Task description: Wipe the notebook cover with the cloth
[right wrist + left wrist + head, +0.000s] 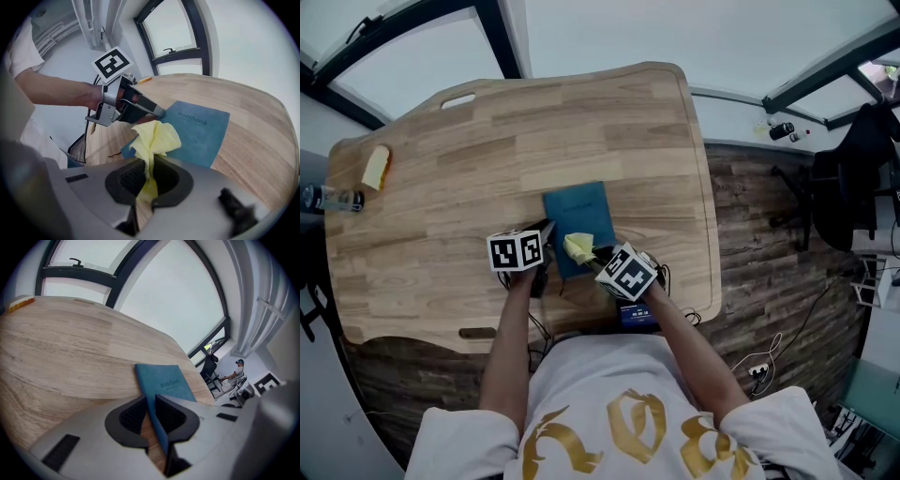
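Note:
A teal notebook (579,220) lies flat in the middle of the wooden table (441,234). My left gripper (547,231) is shut on the notebook's near left edge. In the left gripper view the cover (166,383) runs straight between the two dark pads (133,416). My right gripper (592,260) sits at the notebook's near end, shut on a crumpled yellow cloth (578,247). The right gripper view has the cloth (154,138) bunched out of the jaws over the notebook's near corner (201,129), with the left gripper (159,112) just beyond it.
A yellow sponge (376,167) and a small bottle (333,199) lie at the table's far left edge. The table's curved front edge is right under my hands. A dark chair (853,178) and cables (759,366) are on the floor to the right.

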A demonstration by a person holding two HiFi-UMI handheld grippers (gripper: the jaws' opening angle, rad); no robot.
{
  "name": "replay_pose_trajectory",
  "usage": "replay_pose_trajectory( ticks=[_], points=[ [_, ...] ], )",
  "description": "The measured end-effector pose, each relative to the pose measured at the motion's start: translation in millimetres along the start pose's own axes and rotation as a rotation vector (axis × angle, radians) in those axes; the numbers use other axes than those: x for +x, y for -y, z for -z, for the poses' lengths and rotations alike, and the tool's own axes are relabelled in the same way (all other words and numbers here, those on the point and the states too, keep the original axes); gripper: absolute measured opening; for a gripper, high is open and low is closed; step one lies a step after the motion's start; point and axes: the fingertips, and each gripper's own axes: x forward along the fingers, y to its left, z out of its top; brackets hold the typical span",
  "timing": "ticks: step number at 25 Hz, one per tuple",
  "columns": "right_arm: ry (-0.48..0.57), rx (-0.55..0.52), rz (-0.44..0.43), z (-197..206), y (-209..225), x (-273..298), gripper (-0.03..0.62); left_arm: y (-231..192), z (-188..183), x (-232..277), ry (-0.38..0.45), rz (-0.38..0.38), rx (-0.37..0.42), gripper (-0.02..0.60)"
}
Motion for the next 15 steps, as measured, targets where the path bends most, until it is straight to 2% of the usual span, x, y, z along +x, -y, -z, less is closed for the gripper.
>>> replay_pose_trajectory(
  ticks=[15],
  points=[
    [0.062,0.067,0.103,-19.2,56.5,-9.0,0.038,-0.3,0.8,0.3,-0.006,0.001,-0.003,0.067]
  ],
)
